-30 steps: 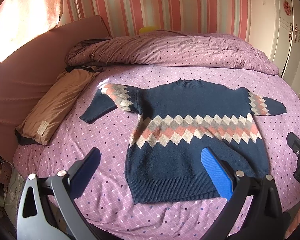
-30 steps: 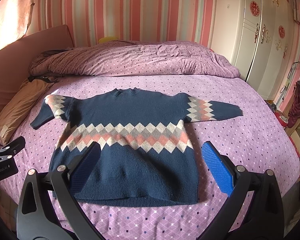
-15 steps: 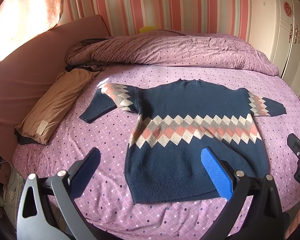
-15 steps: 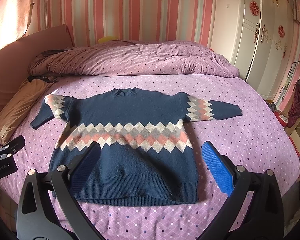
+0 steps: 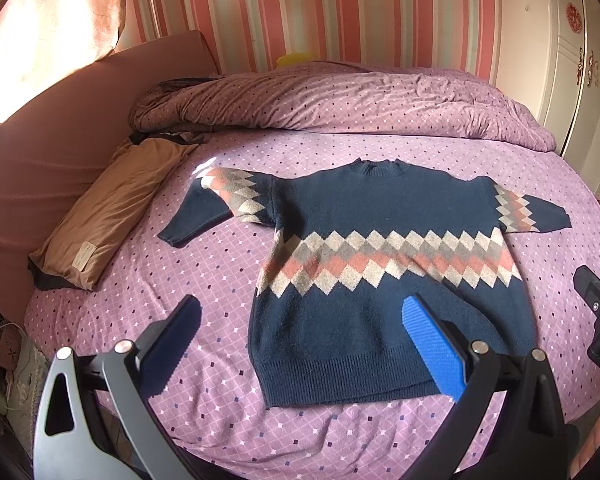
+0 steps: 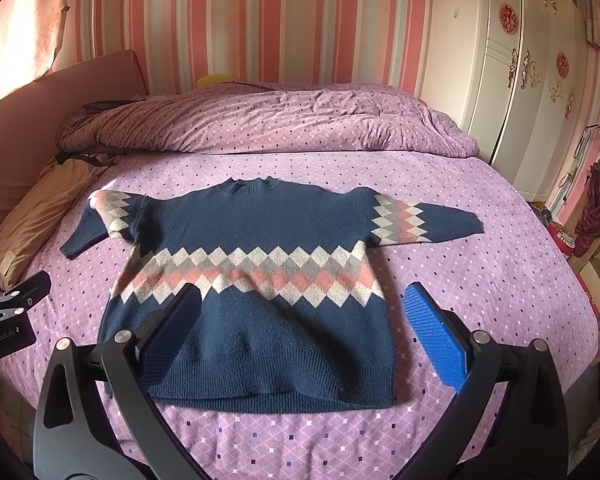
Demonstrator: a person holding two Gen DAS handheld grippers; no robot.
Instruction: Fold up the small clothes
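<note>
The left gripper [image 5: 302,344] is at the bottom of its frame with its 2 fingers spread wide and nothing between them. It hangs above the bed, and its blue pad [image 5: 432,346] is over the lower left corner of the sweater [image 5: 384,264], without touching it as far as I can see. The right gripper [image 6: 300,336] is also wide open and holds nothing. Its dark left pad is over the lower part of the sweater, and its blue pad [image 6: 434,338] is over the bedsheet [image 6: 480,276] just beside the sweater's right edge.

The sweater is dark blue with a band of pink, grey and cream diamonds across the chest and on both sleeves. It lies flat and unfolded in the centre of the bed, front side up, collar toward the top of the frame and hem toward the grippers. Both sleeves are spread out to the sides.

The bedsheet is purple with small diamonds. A purple quilt [image 6: 268,120] is bunched along the far side of the bed. A brown pillow [image 5: 108,208] lies at the left of the frame, next to the pink headboard [image 5: 52,136]. In the right wrist view a white wardrobe [image 6: 512,60] stands at the upper right, in front of the striped wall.
</note>
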